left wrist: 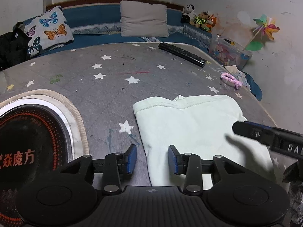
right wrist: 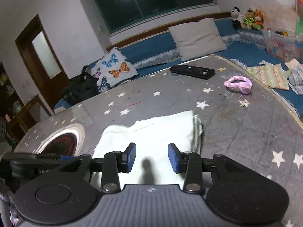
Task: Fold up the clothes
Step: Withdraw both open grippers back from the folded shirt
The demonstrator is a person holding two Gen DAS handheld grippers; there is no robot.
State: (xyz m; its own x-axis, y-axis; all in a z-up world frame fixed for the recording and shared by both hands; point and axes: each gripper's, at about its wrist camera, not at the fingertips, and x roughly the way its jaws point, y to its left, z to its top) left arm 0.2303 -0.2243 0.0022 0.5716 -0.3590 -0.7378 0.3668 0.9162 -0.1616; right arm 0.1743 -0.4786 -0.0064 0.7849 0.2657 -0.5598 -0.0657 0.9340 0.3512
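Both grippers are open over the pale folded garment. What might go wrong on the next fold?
1. The left gripper straddles the pale garment's left edge, so closing may pinch only the top layer.
2. Dragging it forward risks snagging the pink fabric piece or the black remote.

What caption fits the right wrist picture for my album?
Open right gripper hovering over a folded pale green cotton garment on a grey star-patterned mat.

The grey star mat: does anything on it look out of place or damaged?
Yes. The star mat carries scribbles and a red streak. A black remote and a crumpled pink item lie loose on it, apart from the pale folded garment. The garment's far right corner looks uneven, with layers showing.
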